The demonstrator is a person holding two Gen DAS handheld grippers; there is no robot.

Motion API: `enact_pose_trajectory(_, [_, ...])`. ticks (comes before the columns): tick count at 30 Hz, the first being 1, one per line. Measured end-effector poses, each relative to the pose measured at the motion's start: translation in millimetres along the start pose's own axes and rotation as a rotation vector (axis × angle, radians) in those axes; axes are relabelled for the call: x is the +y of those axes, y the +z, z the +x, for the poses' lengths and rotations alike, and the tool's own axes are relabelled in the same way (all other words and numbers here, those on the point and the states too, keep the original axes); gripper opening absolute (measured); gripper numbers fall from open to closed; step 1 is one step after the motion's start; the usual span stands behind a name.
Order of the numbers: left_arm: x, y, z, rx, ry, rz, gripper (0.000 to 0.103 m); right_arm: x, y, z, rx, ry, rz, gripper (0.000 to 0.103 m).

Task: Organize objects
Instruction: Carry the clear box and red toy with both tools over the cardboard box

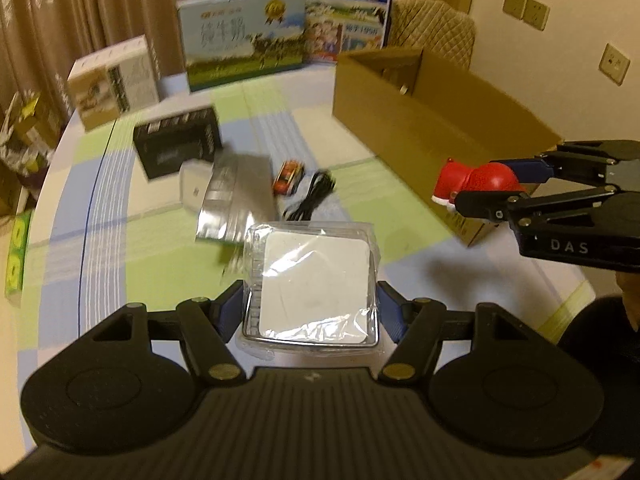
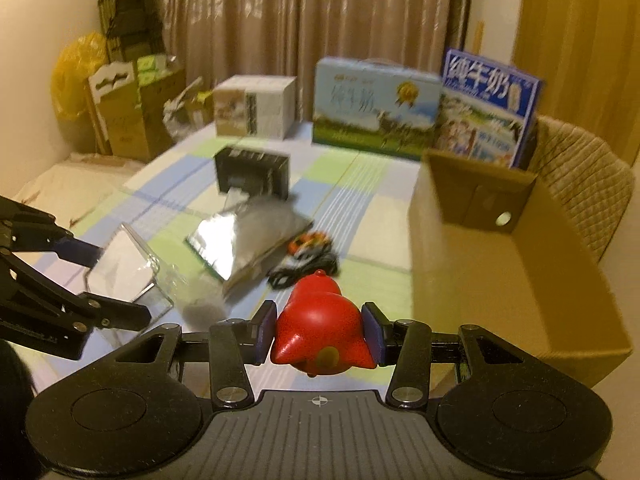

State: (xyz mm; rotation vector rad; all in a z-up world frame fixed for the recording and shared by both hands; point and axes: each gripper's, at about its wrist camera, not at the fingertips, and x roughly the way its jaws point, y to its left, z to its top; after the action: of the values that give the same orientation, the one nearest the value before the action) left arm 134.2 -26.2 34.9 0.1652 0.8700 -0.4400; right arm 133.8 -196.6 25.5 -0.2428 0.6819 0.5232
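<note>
- Left gripper (image 1: 311, 308) pinches a clear plastic case (image 1: 312, 280) with a white square inside, pads pressed to both sides, held above the checked tablecloth (image 1: 400, 208).
- Right gripper (image 2: 320, 334) is clamped on a red toy figure (image 2: 320, 332), just beside the open cardboard box (image 2: 500, 264).
- On the cloth lie a silver foil bag (image 1: 236, 204), a small orange toy car (image 1: 288, 176), a black cable (image 1: 312, 196) and a black box (image 1: 178, 140).
- Two milk cartons (image 1: 244, 40) stand at the far edge.

I see my right gripper (image 2: 319, 338) clamping the red toy (image 2: 320, 322) at lower centre, cardboard box (image 2: 480, 280) at right.
</note>
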Motion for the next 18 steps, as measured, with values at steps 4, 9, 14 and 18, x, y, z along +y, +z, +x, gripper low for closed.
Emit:
enact_pose_trajectory(4, [-15.1, 26.8, -2.6, -0.036, -0.02, 0.023, 0.064, -18.7, 16.6, -16.9, -0.042, -0.038, 0.011, 0.043])
enact_pose_trajectory(9, [-38.8, 57.1, 1.3, -0.062, -0.058, 0.05, 0.064, -51.2, 31.0, -33.3, -0.076, -0.097, 0.032, 0.043])
enact_pose_trajectory(14, [-67.1, 84.9, 12.8, -0.072, -0.098, 0.078, 0.064, -90.0, 34.5, -46.5, -0.095, -0.154, 0.063, 0.043])
enact_pose_trajectory(18, [-91.5, 102.7, 24.0, -0.076, -0.128, 0.098, 0.064, -117.6, 33.2, -53.6, -0.094, -0.192, 0.084, 0.043])
